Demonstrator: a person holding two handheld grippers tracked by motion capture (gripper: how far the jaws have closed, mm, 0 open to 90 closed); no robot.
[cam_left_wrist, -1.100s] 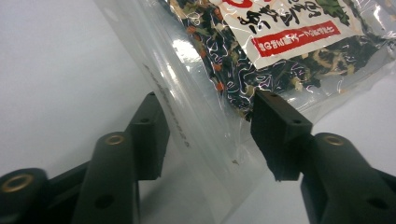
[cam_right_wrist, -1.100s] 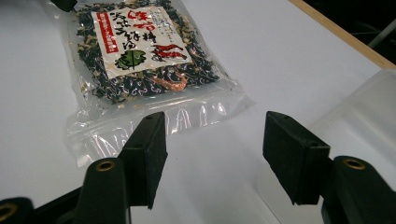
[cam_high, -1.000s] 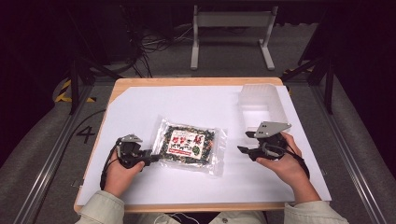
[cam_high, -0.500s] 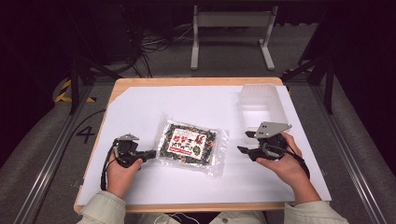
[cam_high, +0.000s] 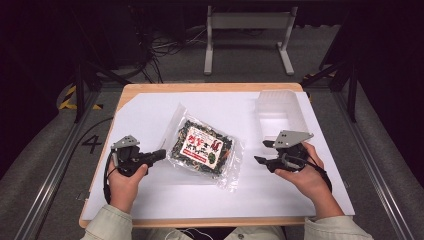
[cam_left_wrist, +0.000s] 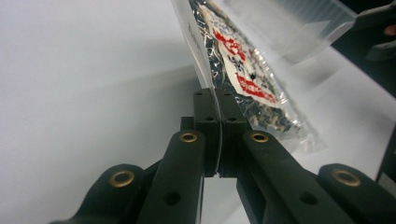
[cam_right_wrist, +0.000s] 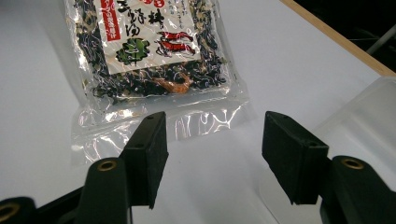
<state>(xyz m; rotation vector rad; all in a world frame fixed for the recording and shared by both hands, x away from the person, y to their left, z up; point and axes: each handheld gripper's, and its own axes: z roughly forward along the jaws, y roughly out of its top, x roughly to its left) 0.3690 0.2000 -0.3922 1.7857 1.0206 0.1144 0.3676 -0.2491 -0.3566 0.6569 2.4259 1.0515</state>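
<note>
Packet (cam_high: 204, 149) turned, left gripper (cam_high: 161, 154) jaws clamping its edge

The clear packet (cam_high: 203, 147) has dark green contents and a white-red label; the surface (cam_high: 150, 112) is white.

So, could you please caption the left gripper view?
Left hand-held gripper shut on the clear edge of the food packet.

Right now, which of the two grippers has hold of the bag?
The left gripper: its fingers are shut on the snack bag's clear edge. The right gripper is open, apart.
</note>
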